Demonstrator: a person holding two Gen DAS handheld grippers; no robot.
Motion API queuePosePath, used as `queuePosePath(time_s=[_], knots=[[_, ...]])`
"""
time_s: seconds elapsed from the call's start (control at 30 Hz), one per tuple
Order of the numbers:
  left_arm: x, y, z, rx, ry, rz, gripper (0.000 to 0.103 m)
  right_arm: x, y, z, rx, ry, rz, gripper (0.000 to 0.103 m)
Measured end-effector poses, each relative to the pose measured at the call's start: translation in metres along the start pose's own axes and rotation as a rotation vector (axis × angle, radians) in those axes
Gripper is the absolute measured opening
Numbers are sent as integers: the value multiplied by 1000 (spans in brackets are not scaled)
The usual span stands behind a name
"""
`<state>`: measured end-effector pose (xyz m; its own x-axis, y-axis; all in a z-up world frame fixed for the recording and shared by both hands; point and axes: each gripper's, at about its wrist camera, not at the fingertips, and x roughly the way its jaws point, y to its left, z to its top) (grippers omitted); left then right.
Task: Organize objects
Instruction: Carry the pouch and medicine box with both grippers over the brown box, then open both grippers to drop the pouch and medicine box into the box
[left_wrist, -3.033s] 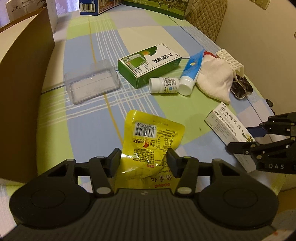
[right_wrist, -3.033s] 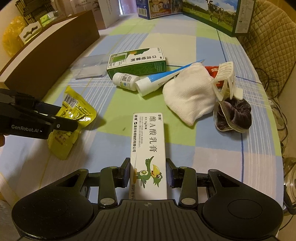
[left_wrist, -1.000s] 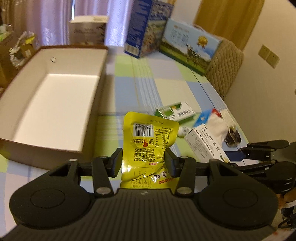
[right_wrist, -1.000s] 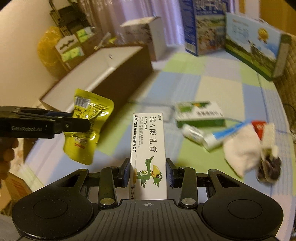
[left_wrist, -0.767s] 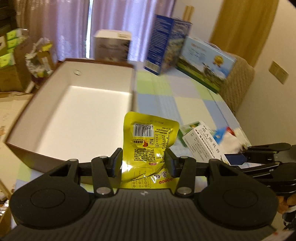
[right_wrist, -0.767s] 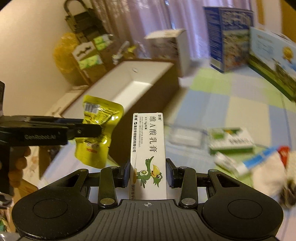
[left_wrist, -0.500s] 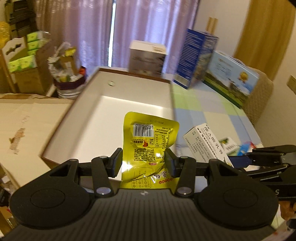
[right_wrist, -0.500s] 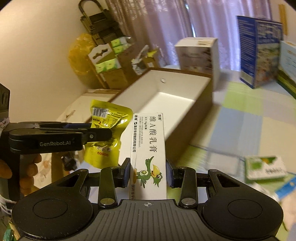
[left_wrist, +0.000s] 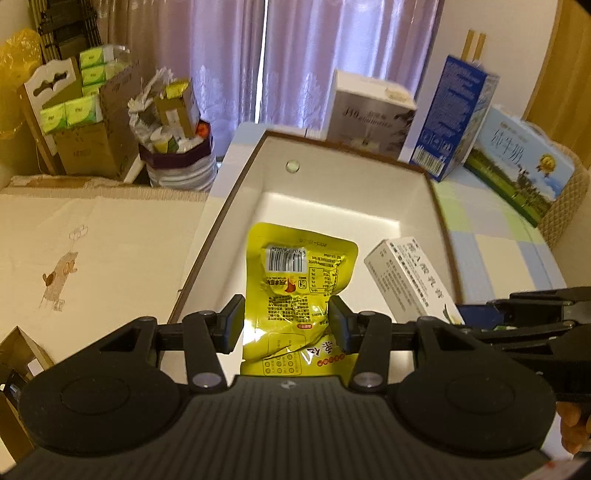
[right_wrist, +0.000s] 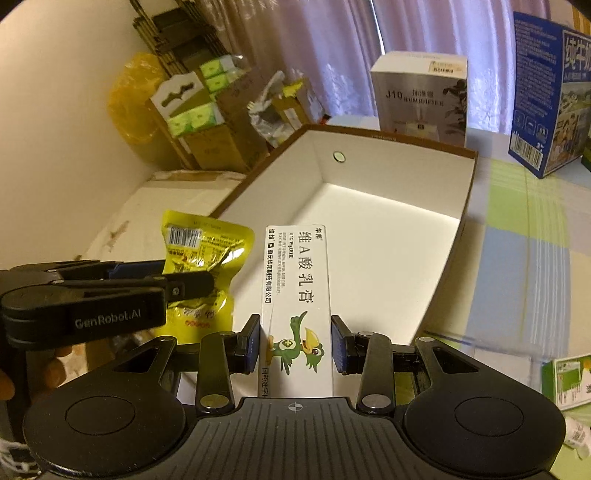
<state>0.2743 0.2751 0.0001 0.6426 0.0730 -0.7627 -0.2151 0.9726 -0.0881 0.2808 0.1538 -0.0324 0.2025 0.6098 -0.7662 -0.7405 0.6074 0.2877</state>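
Overhead, both jaws stay clamped, yellow pouch (left_wrist: 299, 291) and white carton (right_wrist: 297, 306), above the open box's near rim (left_wrist: 192, 284).

The yellow pouch (left_wrist: 295, 291) hides part of the box floor (left_wrist: 332, 206). The green carton (right_wrist: 570, 380) is cut off by the picture's edge. The white carton (left_wrist: 410, 280) has blurred print.

home, lived-in room | purple curtains (left_wrist: 295, 55) | patchwork tablecloth (left_wrist: 498, 251) | stacked cardboard boxes (left_wrist: 92, 147) | humidifier box (right_wrist: 421, 96) | milk cartons (left_wrist: 517, 166)
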Motion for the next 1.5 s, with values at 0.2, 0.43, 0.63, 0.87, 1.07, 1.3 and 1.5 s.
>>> queuePosePath(time_s=[0.2, 0.43, 0.63, 0.87, 1.07, 1.3, 1.5], knots=[[33, 8, -6, 1, 92, -9, 43, 28, -2, -6, 7, 61, -45, 35], [62, 9, -13, 23, 168, -32, 44, 44, -2, -8, -19, 82, -112, 36], [68, 9, -13, 57, 178, -49, 54, 47, 0, -7, -25, 79, -134, 36], [61, 11, -9, 67, 156, -46, 62, 40, 1, -7, -32, 64, -125, 36], [44, 10, -8, 74, 139, -57, 70, 20, 9, -10, -53, 38, -110, 36], [18, 5, -10, 88, 116, -60, 77, -10, 14, -20, -37, 5, -72, 36], [-6, -5, -17, 85, 97, -65, 80, -35, 14, -32, -20, -11, -38, 36]])
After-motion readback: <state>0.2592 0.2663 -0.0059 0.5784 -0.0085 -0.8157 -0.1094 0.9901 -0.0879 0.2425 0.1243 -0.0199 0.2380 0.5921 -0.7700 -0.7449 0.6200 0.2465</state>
